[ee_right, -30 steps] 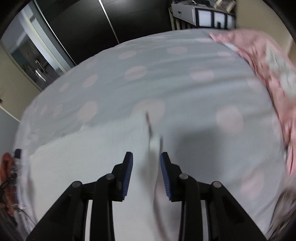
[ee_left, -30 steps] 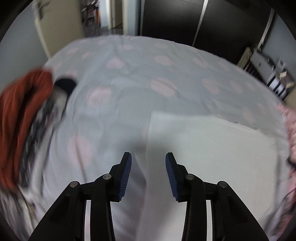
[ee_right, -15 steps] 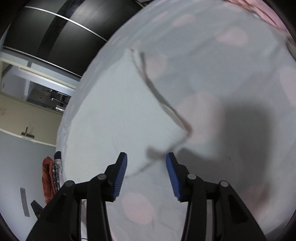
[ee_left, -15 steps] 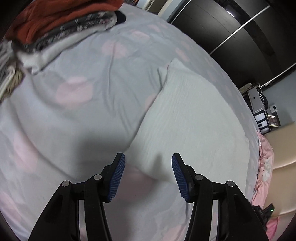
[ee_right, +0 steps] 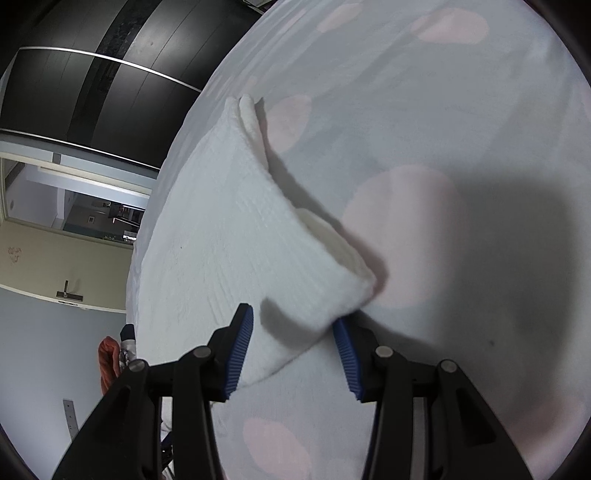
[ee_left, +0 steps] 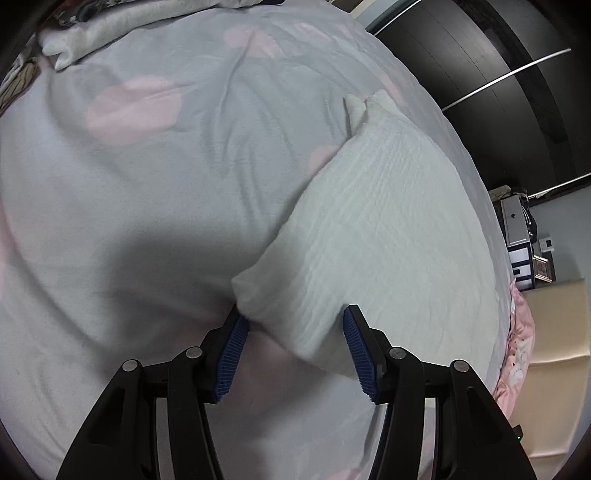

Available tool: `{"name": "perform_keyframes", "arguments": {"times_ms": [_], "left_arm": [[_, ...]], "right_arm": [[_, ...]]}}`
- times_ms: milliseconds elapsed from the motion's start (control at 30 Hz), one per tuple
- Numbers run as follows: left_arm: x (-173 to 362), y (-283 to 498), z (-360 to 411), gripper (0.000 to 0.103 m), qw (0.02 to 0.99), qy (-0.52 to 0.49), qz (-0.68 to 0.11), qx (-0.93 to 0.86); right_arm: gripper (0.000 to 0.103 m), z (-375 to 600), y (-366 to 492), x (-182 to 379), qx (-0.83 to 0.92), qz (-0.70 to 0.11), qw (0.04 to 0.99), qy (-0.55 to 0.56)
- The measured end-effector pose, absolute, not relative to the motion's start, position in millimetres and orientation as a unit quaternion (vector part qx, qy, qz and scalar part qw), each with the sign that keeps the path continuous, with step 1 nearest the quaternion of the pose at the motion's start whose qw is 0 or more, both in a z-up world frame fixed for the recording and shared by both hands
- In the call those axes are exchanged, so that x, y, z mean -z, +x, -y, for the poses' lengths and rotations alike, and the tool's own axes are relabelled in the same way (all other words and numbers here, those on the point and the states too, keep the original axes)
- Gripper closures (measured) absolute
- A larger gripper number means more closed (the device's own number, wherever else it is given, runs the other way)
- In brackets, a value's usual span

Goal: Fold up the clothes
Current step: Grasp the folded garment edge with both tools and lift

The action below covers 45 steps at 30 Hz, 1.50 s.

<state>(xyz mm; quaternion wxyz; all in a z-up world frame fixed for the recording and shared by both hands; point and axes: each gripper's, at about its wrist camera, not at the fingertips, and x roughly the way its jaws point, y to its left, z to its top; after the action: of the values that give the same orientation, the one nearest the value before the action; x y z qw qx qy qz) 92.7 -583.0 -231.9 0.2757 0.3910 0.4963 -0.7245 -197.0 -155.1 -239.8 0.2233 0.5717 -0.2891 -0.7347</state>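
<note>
A white ribbed garment (ee_left: 388, 229) lies folded into a flat rectangle on the grey bedcover with pink spots (ee_left: 129, 221). My left gripper (ee_left: 293, 332) points down at the garment's near left corner, which sits between the blue pads; the jaws are opening and do not press the cloth. In the right wrist view the same garment (ee_right: 229, 236) shows its near right corner, layered edges showing. My right gripper (ee_right: 291, 332) stands open around that corner, its right pad just beside the cloth.
A pile of folded clothes (ee_left: 110, 22) lies at the far left of the bed, seen as orange and patterned cloth (ee_right: 109, 354) from the right wrist. Pink bedding (ee_left: 521, 354) lies along the right edge. A black wardrobe (ee_left: 498, 74) stands behind the bed.
Both grippers dropped toward the bed and rolled. Their jaws widened, and each now straddles a near corner of the white garment.
</note>
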Motion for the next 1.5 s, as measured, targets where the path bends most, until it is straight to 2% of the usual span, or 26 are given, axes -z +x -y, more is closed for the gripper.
{"name": "perform_keyframes", "arguments": {"times_ms": [100, 133, 167, 200, 233, 300, 400, 533, 800, 1000, 1133, 1367, 1500], "left_arm": [[233, 87, 582, 0.042, 0.276, 0.389, -0.485, 0.733], [231, 86, 581, 0.043, 0.281, 0.391, -0.470, 0.740], [229, 86, 581, 0.053, 0.290, 0.393, -0.453, 0.746], [226, 84, 580, 0.065, 0.298, 0.396, -0.435, 0.752], [224, 83, 579, 0.069, 0.306, 0.399, -0.417, 0.757], [219, 79, 578, 0.085, 0.319, 0.402, -0.389, 0.765], [206, 75, 572, 0.095, 0.333, 0.403, -0.343, 0.780], [178, 70, 553, 0.096, 0.362, 0.401, -0.258, 0.801], [133, 99, 524, 0.096, 0.356, 0.390, -0.194, 0.827], [135, 132, 510, 0.096, 0.351, 0.397, -0.227, 0.817], [120, 153, 491, 0.096, 0.355, 0.388, -0.213, 0.823], [114, 193, 476, 0.096, 0.342, 0.389, -0.259, 0.815], [115, 200, 466, 0.096, 0.352, 0.406, -0.247, 0.807]], "right_arm": [[0.060, 166, -197, 238, 0.746, 0.269, 0.229, 0.565], [0.064, 169, -197, 237, 0.750, 0.261, 0.230, 0.563], [0.074, 171, -197, 236, 0.755, 0.252, 0.227, 0.561], [0.079, 172, -198, 235, 0.760, 0.244, 0.223, 0.559], [0.085, 173, -198, 234, 0.765, 0.238, 0.219, 0.557], [0.089, 173, -198, 231, 0.773, 0.227, 0.213, 0.552], [0.094, 180, -193, 220, 0.797, 0.186, 0.205, 0.537], [0.097, 183, -176, 194, 0.835, 0.133, 0.186, 0.500], [0.100, 169, -137, 146, 0.864, 0.099, 0.178, 0.461], [0.100, 128, -105, 146, 0.844, 0.142, 0.165, 0.491], [0.100, 117, -82, 135, 0.846, 0.140, 0.159, 0.490], [0.100, 83, -44, 131, 0.831, 0.166, 0.139, 0.513], [0.100, 75, -30, 127, 0.828, 0.163, 0.134, 0.519]]}}
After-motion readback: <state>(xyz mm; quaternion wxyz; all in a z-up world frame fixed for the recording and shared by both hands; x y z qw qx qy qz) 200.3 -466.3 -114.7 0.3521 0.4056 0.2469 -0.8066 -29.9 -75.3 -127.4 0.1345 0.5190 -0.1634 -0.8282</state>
